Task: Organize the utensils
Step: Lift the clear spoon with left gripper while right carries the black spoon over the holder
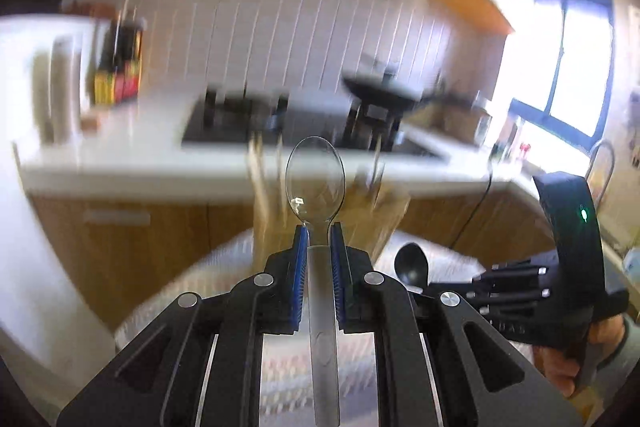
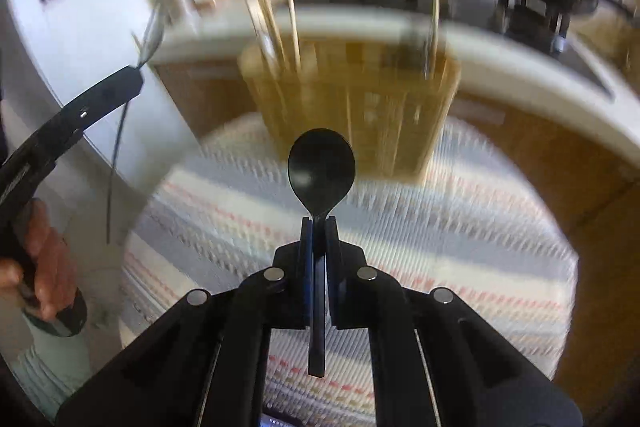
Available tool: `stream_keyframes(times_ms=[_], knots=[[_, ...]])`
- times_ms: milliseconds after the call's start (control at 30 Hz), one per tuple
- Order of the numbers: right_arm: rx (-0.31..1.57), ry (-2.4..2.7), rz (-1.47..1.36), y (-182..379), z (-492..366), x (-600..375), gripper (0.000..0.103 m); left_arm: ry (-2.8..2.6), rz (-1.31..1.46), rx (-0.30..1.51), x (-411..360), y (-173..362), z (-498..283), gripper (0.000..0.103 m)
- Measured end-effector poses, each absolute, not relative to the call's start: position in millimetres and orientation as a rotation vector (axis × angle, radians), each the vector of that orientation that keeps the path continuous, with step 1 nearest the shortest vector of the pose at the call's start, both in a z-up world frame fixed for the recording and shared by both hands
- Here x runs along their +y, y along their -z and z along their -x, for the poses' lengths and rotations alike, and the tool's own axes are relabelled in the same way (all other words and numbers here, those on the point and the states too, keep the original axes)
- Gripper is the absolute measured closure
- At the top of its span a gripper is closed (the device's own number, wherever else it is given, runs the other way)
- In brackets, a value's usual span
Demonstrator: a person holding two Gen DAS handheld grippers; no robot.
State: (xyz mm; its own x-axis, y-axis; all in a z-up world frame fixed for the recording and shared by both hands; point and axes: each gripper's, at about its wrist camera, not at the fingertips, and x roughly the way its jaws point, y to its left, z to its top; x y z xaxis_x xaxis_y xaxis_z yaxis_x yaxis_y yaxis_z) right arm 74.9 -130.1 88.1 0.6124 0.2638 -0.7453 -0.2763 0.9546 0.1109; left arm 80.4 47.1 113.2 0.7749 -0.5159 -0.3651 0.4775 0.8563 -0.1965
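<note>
My left gripper point(image 1: 319, 233) is shut on the handle of a clear plastic spoon point(image 1: 315, 183), bowl pointing forward and up. My right gripper point(image 2: 319, 225) is shut on a black plastic spoon point(image 2: 321, 171), bowl forward. A wooden utensil holder point(image 2: 348, 107) with several sticks in it stands ahead on the striped round cloth point(image 2: 460, 227), blurred by motion. In the left wrist view the black spoon point(image 1: 411, 263) and the right gripper's body show at lower right, with the holder point(image 1: 384, 211) behind the clear spoon.
A white kitchen counter point(image 1: 140, 163) with a black stove point(image 1: 240, 119), a pan point(image 1: 380, 93) and a sink runs behind the table. Wooden cabinets point(image 1: 160, 239) stand below it. A white fridge point(image 2: 80, 47) is at the left. A window point(image 1: 576, 63) is at the far right.
</note>
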Motion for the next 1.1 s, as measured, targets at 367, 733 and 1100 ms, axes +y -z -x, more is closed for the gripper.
stream_keyframes(times_ms=[367,733,1100], knots=[[0.441,-0.272,0.016,-180,-99,-181,0.098,0.541,0.228,0.109,19,-162,-122,0.093],[0.258,-0.285,-0.049,-149,-168,-211,0.098,0.504,0.237,0.011,-8,-137,-166,0.093],[0.223,-0.267,-0.111,-105,-188,-212,0.098,0.393,0.180,0.028,-16,-86,-189,0.093]])
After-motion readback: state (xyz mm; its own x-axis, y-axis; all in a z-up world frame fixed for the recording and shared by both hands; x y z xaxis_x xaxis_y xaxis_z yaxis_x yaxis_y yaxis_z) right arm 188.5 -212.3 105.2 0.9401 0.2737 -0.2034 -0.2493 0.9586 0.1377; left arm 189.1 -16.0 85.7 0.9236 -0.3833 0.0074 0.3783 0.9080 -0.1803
